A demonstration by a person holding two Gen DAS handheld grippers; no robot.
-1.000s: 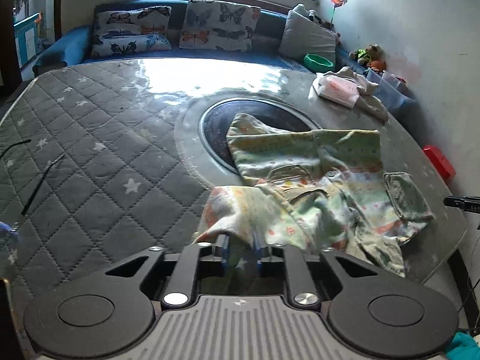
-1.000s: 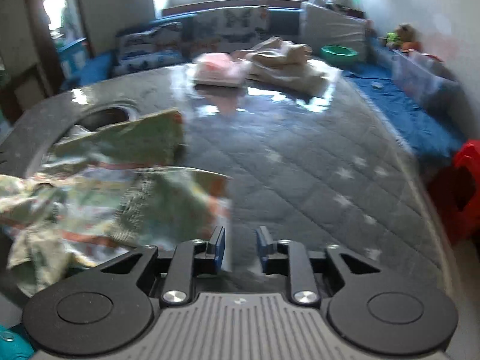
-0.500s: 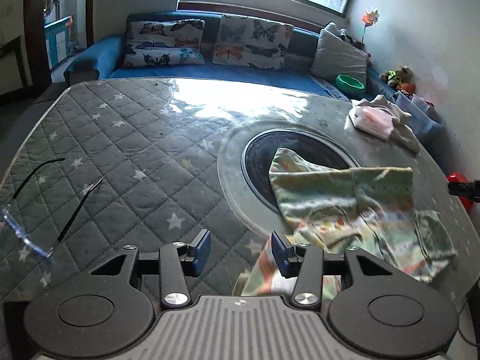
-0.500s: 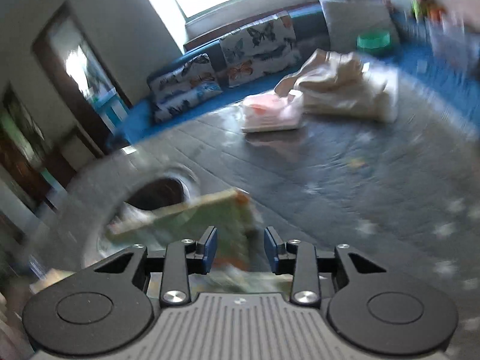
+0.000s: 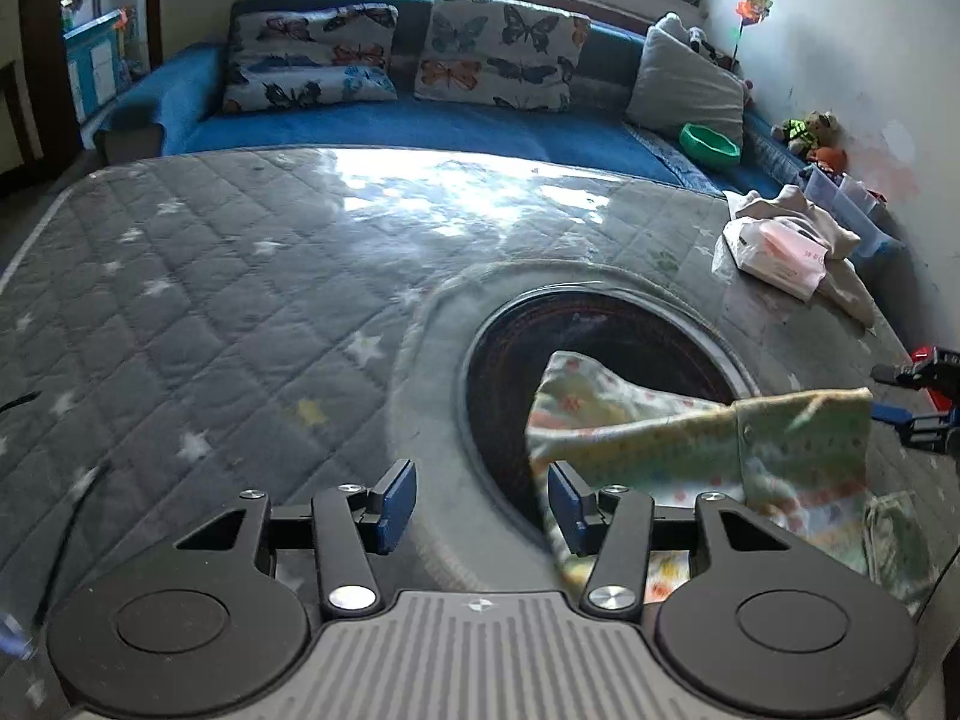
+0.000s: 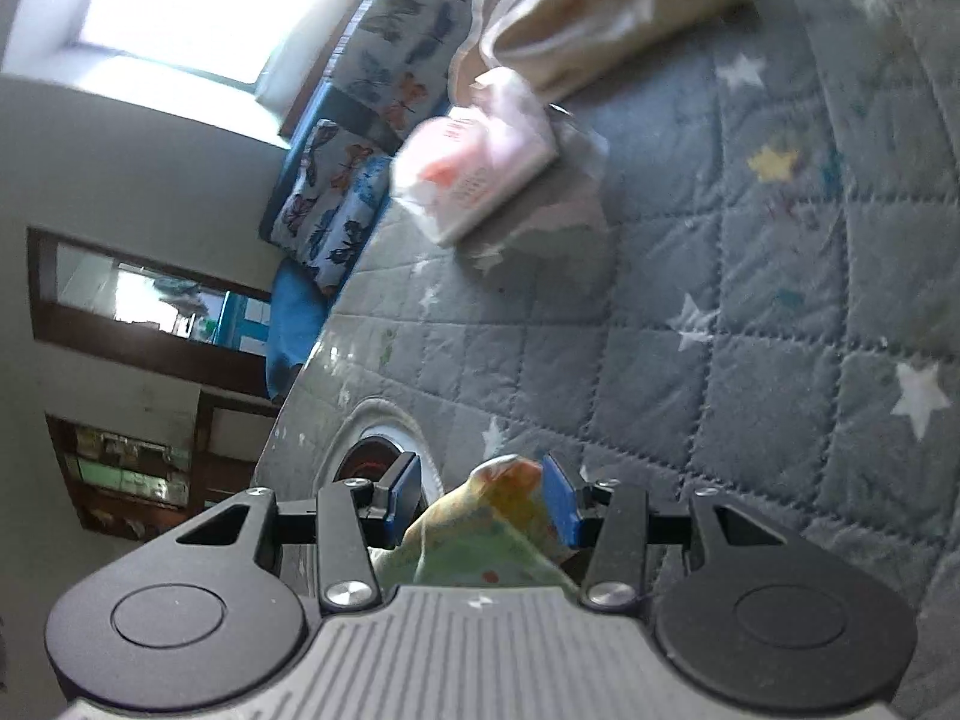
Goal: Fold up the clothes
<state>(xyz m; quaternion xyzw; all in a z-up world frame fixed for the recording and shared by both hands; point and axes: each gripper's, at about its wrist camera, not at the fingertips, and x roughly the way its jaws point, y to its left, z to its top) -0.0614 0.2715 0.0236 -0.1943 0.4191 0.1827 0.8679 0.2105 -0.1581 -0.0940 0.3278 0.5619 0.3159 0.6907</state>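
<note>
Left wrist: claw (image 5: 481, 504) spread beside garment (image 5: 708, 450)

The worktop (image 5: 228, 300) was covered by a grey quilted mat (image 5: 180, 324) stitched in diamonds and dotted with white stars and one yellow star. A round dark opening (image 5: 516, 360) with a pale rim sat toward its right half. A pastel printed garment (image 5: 690, 444) lay partly over that opening and on the mat beside it. Near the far right corner, a pink-and-white packet (image 5: 774, 252) rested against a heap of cream cloth (image 5: 822, 240). A thin dark object at the left edge was too blurred to identify.
</note>
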